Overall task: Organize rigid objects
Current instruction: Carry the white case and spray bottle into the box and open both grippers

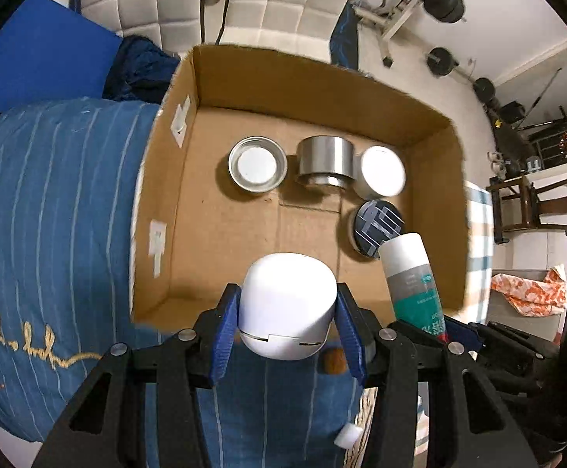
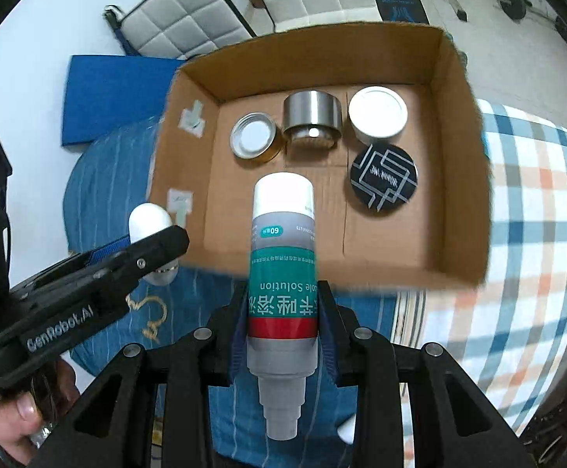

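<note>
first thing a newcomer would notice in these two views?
Each gripper already carries something: the left gripper is clamped on a rounded white case, the right gripper on a teal-labelled bottle. Both hang over the near edge of an open cardboard box on the bed, where a black patterned disc sits in front of three round tins along the far wall.

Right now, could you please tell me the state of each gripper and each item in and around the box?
Left gripper: shut on the white case, above the box's near edge.
Right gripper: shut on the spray bottle, cap on.
Cardboard box: open-topped.
Open tin: lidless, on the box floor.
Steel cup: on its side.
White tin: lid on.
Black tin: lid on.
</note>
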Available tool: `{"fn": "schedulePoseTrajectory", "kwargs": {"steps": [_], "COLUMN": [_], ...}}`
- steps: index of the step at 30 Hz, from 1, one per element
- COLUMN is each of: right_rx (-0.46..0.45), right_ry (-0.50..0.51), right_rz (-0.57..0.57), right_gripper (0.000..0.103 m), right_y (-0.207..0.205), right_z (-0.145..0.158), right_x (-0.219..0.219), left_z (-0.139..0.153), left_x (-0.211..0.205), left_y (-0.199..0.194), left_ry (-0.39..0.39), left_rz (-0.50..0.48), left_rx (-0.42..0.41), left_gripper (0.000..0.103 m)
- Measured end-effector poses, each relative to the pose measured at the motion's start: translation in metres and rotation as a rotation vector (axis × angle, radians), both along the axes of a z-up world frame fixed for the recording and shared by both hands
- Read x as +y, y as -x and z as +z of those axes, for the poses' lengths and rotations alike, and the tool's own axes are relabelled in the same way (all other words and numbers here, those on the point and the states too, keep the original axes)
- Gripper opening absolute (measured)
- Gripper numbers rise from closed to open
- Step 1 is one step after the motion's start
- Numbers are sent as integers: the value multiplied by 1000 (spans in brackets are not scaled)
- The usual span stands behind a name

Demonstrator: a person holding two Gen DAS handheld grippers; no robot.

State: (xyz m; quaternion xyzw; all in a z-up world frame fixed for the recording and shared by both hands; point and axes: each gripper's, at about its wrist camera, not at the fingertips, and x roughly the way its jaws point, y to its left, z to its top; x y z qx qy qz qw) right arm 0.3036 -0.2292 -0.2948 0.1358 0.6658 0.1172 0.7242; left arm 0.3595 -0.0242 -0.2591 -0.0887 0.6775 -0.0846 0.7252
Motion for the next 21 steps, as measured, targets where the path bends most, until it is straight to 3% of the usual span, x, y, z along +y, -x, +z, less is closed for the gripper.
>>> {"fn": "schedulePoseTrajectory", "kwargs": {"steps": [6, 10, 14, 21], "right_rx": [101, 121, 100, 16], "right_ry": [51, 82, 98, 128], "right_rz": [7, -8, -36, -79], "right_gripper": [35, 34, 34, 34], "right_y": [-51, -69, -78, -87], "right_z": [-62, -97, -117, -117], "right_x": [11, 16, 19, 25], "left_z": [-68, -102, -121, -135], "left_x": [2, 6, 11, 17], "left_y": [-43, -59, -67, -76], "left_ry": [-43, -64, -70, -72], "left_rz": [3, 0, 12, 19], "left_rx": [131, 192, 226, 245], "left_gripper": [45, 45, 45, 45]}}
